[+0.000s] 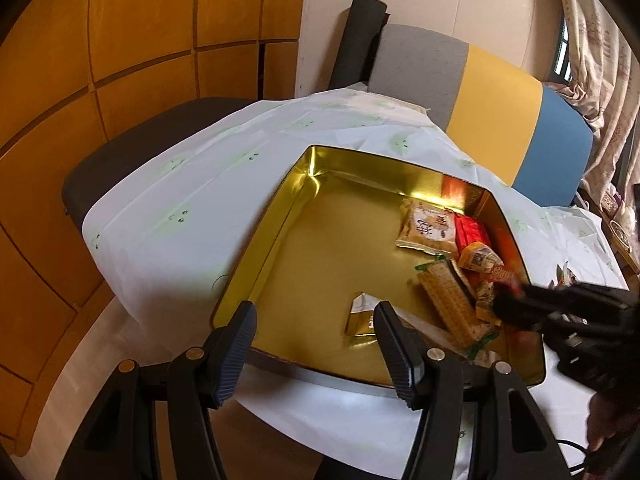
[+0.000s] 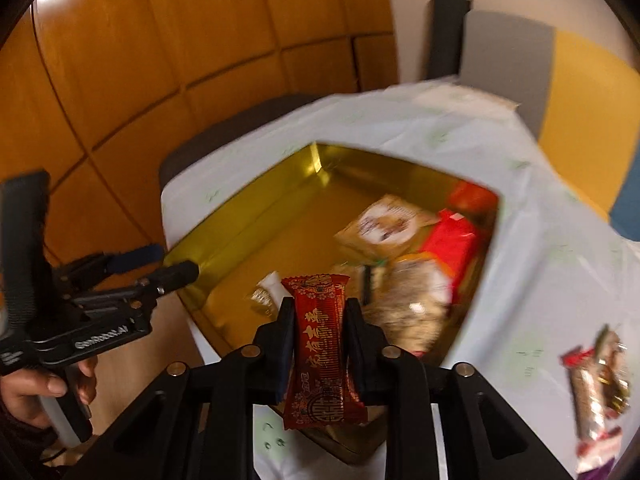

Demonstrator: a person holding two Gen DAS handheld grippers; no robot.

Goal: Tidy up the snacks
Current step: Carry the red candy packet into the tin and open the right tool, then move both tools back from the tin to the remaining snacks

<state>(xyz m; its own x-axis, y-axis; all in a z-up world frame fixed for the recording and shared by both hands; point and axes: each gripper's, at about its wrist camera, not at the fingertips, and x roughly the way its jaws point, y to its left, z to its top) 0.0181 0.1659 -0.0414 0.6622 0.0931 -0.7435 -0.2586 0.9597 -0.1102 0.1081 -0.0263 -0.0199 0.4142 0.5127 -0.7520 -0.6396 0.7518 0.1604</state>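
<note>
Right gripper (image 2: 318, 322) is clamped on a red packet (image 2: 320, 344) with gold print, held upright between the pads right above the near edge of the gold tin (image 2: 240, 216). Left gripper (image 1: 314, 334) is seen with jaws standing wide and nothing between them, hovering at the tin's near rim; in the right view it's off to the left, gripped by a hand (image 2: 28, 392). Inside the tin, a small gold-wrapped piece (image 1: 362, 316) is lying near the front, a wafer pack (image 1: 450, 304) just to its right, and further back a beige cookie pack (image 1: 428, 228) and a red pack (image 1: 472, 232) are bunched along the right wall. A few loose wrapped snacks (image 2: 596, 392) are left on the white cloth (image 1: 180, 208) to the right of the tin, pretty blurred. Past the table, a dark chair (image 1: 132, 148) is tucked in on the left and a grey, yellow and blue chair back (image 1: 496, 112) is seen behind, with wood panelling (image 1: 100, 40) beyond that.
</note>
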